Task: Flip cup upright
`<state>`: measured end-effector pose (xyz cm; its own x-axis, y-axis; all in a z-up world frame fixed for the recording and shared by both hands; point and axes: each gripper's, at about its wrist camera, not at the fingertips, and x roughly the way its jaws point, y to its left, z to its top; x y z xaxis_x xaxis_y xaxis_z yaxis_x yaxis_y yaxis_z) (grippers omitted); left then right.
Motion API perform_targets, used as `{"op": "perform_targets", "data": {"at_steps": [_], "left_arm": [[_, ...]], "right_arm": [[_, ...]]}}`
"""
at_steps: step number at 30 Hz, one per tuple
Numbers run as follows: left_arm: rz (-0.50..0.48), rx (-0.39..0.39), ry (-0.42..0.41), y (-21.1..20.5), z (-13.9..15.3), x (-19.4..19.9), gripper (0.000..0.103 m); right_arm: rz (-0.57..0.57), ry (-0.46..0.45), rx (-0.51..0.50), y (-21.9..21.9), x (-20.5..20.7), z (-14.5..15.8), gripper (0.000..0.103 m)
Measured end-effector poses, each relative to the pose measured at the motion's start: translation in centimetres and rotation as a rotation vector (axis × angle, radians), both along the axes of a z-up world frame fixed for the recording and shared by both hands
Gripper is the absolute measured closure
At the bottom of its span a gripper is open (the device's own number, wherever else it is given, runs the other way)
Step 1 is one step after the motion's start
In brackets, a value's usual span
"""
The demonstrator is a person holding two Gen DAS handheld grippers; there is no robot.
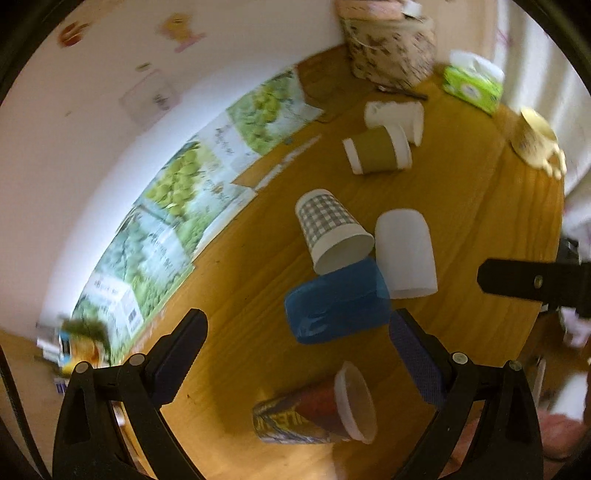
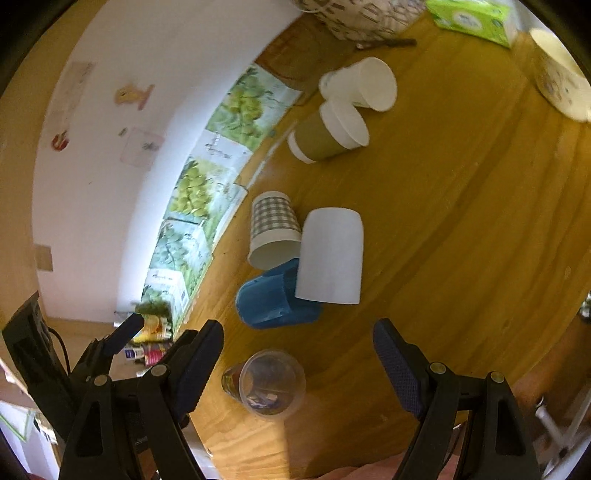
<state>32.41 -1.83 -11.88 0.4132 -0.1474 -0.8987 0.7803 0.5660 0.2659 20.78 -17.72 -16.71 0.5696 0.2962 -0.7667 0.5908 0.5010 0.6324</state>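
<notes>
Several cups lie on their sides on a wooden table (image 1: 480, 221). Nearest is a clear printed plastic cup (image 1: 317, 410) (image 2: 266, 384). Beyond it lie a blue cup (image 1: 336, 302) (image 2: 275, 301), a white cup (image 1: 406, 254) (image 2: 330, 256) and a checked paper cup (image 1: 330, 229) (image 2: 275, 230), touching each other. Farther back lie a brown paper cup (image 1: 378, 149) (image 2: 327, 134) and a white cup (image 1: 395, 118) (image 2: 360, 85). My left gripper (image 1: 299, 350) is open and empty above the clear cup. My right gripper (image 2: 299, 362) is open and empty, the clear cup between its fingers in view.
A green tissue box (image 1: 472, 85) (image 2: 472, 14) and a patterned bag (image 1: 391, 48) stand at the table's back. A cream cup on a saucer (image 1: 535, 136) (image 2: 561, 81) stands at the far right. Fruit posters (image 1: 192, 177) line the wall. The right gripper's finger shows in the left wrist view (image 1: 535, 284).
</notes>
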Motion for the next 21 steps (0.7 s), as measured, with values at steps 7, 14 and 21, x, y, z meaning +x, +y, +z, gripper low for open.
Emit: {"op": "perform_targets", "data": {"at_steps": [7,14,21], "left_arm": [[-0.161,0.075,-0.001,-1.4,-3.3,0.3,0.004],[-0.263,0.13,0.001,-2.4,-6.7,0.4,0.004],[-0.333,0.174,0.021,-2.9,-9.7,0.1,0.004]], "right_arm": [[-0.06,0.041,0.023,-0.4,-0.2,-1.5,0.019],[-0.108,0.077,0.029,-0.7,-0.8,-2.6,0.019],[-0.138,0.114,0.037,-0.8,-1.6,-3.4,0.019]]}}
